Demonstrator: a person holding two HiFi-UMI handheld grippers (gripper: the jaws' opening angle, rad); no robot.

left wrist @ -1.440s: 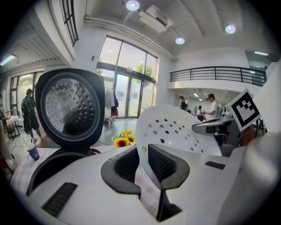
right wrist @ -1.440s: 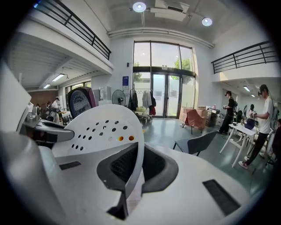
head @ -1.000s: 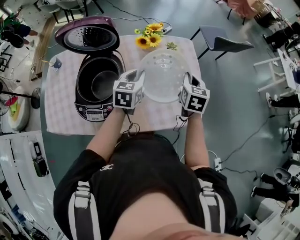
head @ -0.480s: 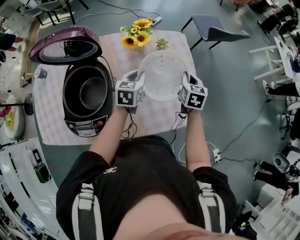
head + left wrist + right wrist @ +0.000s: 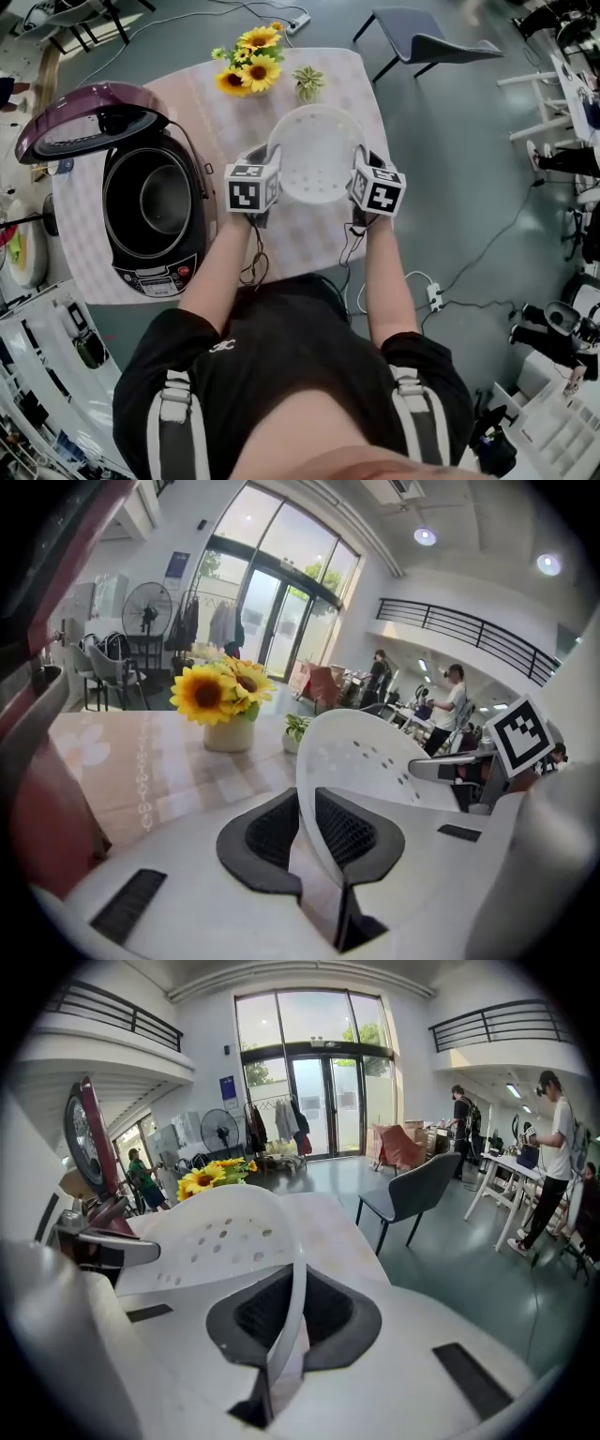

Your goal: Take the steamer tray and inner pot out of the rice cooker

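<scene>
A white perforated steamer tray [image 5: 317, 155] hangs low over the right half of the table, held by both rims. My left gripper [image 5: 274, 161] is shut on its left rim and my right gripper [image 5: 358, 161] is shut on its right rim. In the left gripper view the tray's rim [image 5: 323, 761] stands between the dark pads [image 5: 352, 832]. The right gripper view shows the same grip on the tray [image 5: 225, 1232]. To the left stands the rice cooker [image 5: 150, 272], its purple lid [image 5: 89, 117] up and the dark inner pot [image 5: 155, 197] inside.
A checked cloth covers the table [image 5: 211, 122]. A vase of sunflowers [image 5: 246, 61] and a small potted plant [image 5: 307, 82] stand at the far edge, just beyond the tray. A grey chair [image 5: 422, 42] is past the table's right corner. Cables lie on the floor.
Both grippers have come down together with the tray toward the tabletop. Their hold on the rims is unchanged, and the rice cooker now lies farther left in the head view.
</scene>
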